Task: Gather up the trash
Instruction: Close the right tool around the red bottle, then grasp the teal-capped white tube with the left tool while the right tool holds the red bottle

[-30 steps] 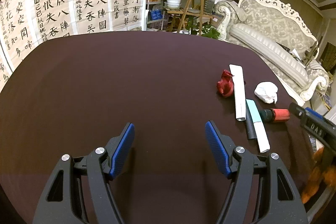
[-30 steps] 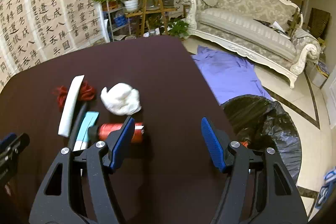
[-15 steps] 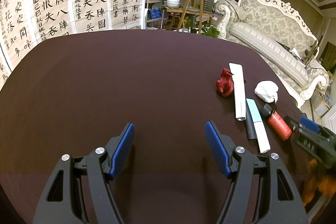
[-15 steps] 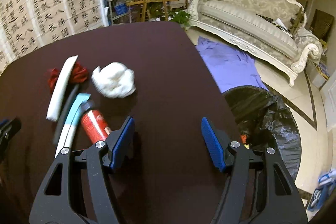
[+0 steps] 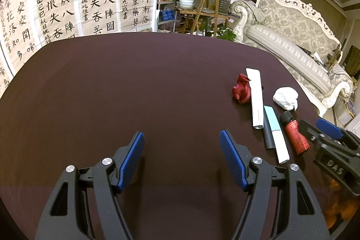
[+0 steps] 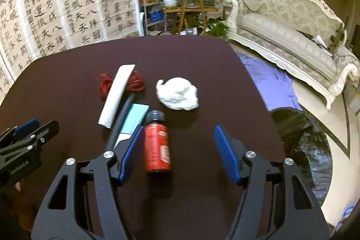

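A: Where does the red bottle (image 6: 157,145) lie?
B: On the table (image 6: 202,60), between the jaws of the right gripper (image 6: 177,150), beside its left pad. Its long axis runs from six to twelve o'clock.
A: And the jaws?
B: They are closing, not yet pressing. The left gripper (image 5: 181,159) is open, farther away.

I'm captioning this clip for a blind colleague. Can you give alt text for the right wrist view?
The right gripper is closing around a red bottle lying on a dark table, pads not yet pressing it. Behind lie a white wad, paper strips and red ribbon.
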{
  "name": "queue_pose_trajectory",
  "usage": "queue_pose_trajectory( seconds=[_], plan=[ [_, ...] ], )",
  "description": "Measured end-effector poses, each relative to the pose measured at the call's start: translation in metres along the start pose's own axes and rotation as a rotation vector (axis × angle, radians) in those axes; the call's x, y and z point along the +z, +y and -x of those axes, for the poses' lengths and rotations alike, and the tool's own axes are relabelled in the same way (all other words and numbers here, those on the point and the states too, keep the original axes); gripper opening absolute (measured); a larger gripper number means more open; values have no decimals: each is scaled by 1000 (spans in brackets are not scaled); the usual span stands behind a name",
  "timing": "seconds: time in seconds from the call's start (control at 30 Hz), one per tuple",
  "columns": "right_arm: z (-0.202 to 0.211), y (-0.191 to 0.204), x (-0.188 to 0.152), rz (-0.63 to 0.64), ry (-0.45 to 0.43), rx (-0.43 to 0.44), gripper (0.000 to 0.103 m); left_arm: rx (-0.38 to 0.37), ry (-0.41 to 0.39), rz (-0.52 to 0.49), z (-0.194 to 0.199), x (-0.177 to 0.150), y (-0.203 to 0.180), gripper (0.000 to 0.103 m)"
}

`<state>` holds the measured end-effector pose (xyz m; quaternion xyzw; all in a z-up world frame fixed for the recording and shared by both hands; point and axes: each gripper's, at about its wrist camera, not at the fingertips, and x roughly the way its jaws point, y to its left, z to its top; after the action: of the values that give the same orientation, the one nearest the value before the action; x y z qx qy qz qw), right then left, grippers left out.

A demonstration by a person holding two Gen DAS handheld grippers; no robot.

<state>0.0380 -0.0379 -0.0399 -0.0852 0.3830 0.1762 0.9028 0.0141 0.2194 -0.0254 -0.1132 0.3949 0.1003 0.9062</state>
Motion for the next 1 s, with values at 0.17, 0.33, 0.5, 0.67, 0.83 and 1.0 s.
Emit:
queue_pose_trajectory(
  seconds=[0.17, 0.33, 0.5, 0.67, 0.83, 1.0],
  plan=[
    [-16, 6, -1, 18, 44, 17, 37, 0, 0, -5, 0, 0, -1, 68],
    [-17, -4, -8, 9, 61, 7, 23, -11, 6, -20, -2, -2, -7, 68],
    [-12, -23, -14, -26, 58, -18, 23, -49, 15, -43, -2, -3, -24, 68],
    [-5, -40, -22, -45, 54, -30, 23, -99, 21, -73, -1, -7, -47, 66],
    [1, -56, -30, -65, 50, -29, 23, -124, 13, -117, 2, -9, -71, 60],
    [5, -68, -35, -90, 44, -14, 23, -146, 33, -163, -4, -10, -91, 41]
  ],
)
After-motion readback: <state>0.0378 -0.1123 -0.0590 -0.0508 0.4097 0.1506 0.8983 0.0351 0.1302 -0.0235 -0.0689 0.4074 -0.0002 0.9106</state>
